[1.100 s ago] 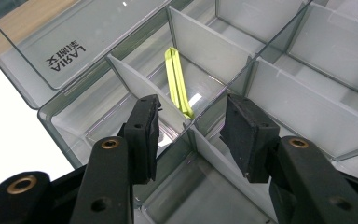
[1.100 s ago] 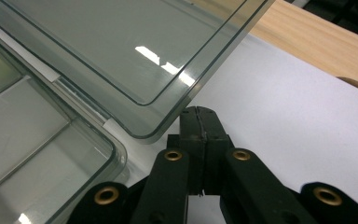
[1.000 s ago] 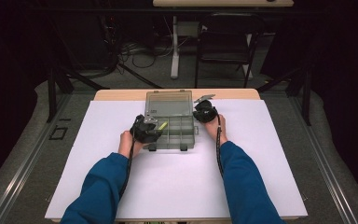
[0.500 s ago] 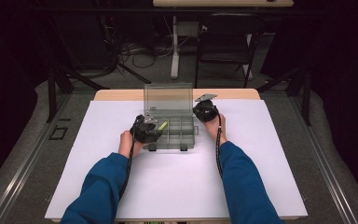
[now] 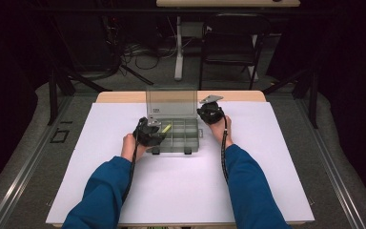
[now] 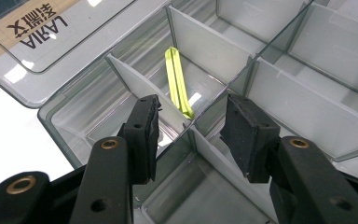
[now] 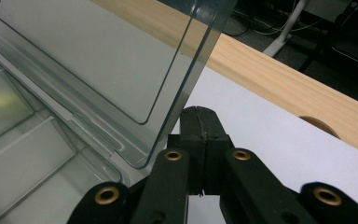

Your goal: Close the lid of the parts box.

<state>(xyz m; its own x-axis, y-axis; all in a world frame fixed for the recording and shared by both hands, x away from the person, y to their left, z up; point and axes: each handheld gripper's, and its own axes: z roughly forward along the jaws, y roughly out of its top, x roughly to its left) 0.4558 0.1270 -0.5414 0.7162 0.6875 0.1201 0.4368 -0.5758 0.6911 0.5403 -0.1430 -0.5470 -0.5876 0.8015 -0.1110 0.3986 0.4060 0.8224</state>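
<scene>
A clear plastic compartment box (image 5: 193, 139) sits on the white sheet, its lid (image 5: 171, 101) standing nearly upright at the back. A yellow-green strip (image 6: 177, 81) lies in one of the left compartments (image 5: 166, 129). My left gripper (image 5: 155, 135) hovers over the box's front left, and its jaws (image 6: 191, 105) are open astride a crossing of dividers without pressing on anything. My right gripper (image 5: 205, 112) is at the lid's right edge. It is shut (image 7: 199, 114) with nothing between its jaws, the tip right beside the lid's clear edge (image 7: 191, 70).
A white sheet (image 5: 181, 191) covers most of the table, and a wooden strip (image 5: 124, 97) shows along the far edge. Beyond the table stand a chair (image 5: 228, 47), a desk leg and floor cables. Two latches (image 5: 188, 151) stick out at the box's front.
The lid has tipped up from leaning back to nearly upright, with the right gripper shifting slightly at its right edge. The left gripper has stayed put.
</scene>
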